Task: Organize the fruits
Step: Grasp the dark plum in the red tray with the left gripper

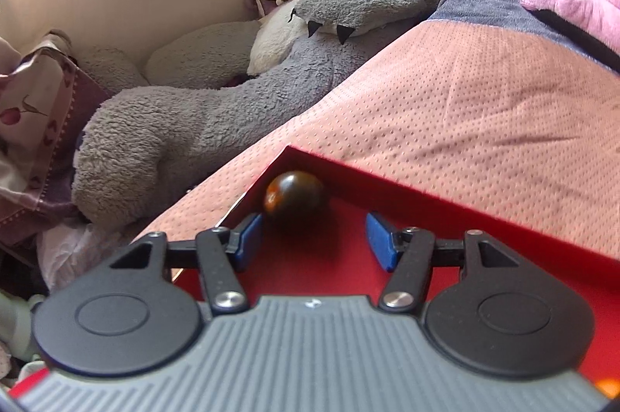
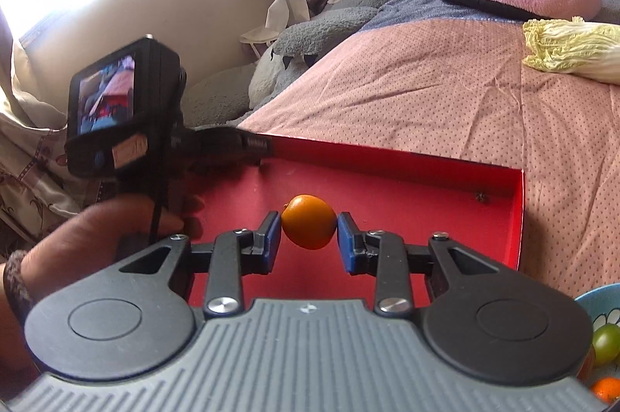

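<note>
Right gripper point(image 2: 309, 235) is clamping an orange fruit point(image 2: 309, 221) above the red tray point(image 2: 517, 218). Left gripper point(image 1: 314, 239) is standing released, a dark fruit point(image 1: 294, 194) lying beyond its pads in the tray corner.

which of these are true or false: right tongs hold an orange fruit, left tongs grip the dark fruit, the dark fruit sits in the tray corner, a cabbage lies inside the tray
1. The right tongs hold an orange fruit. True.
2. The left tongs grip the dark fruit. False: they stand open, the fruit beyond their tips.
3. The dark fruit sits in a corner of the red tray. True.
4. A cabbage lies inside the tray. False: it lies on the pink bedcover, outside it.
</note>
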`<state>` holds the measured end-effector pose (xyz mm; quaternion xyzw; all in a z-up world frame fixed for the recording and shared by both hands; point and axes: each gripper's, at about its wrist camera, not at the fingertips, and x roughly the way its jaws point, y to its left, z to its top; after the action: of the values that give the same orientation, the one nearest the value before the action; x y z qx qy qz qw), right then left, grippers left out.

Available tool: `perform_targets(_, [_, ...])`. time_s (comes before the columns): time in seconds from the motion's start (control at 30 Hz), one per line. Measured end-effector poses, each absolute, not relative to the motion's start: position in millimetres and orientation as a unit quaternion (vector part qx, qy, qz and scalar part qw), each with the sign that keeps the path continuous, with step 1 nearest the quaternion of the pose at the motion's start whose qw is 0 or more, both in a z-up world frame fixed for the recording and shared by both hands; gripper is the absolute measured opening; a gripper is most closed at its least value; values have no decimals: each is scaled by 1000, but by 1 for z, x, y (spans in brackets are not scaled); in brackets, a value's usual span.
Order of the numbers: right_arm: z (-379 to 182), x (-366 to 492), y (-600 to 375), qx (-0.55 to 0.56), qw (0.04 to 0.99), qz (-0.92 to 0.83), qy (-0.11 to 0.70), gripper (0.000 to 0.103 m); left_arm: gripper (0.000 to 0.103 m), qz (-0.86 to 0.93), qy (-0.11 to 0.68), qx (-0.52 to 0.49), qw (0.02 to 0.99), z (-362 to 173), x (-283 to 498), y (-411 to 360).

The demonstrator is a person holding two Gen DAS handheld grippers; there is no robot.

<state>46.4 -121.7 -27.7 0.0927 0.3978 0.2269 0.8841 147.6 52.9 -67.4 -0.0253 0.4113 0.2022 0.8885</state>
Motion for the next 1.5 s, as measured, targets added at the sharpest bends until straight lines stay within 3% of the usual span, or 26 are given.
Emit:
perform_targets(0.17, [-32,45,-121,89,881,227,405,37,60,199,411,-22,889,-73,156,52])
perform_targets(0.33, [-33,43,-121,90,880,227,407,37,38,211,406,-13,889,-73,157,52])
perform_targets(1.2, [-25,-21,-140,94,888,205,401,37,37,111,384,-3,917,-42,65,14])
perform_targets(1.5, [-14,-52,-159,105,896,197,385,37,37,95,408,18,908,-58,33,-4])
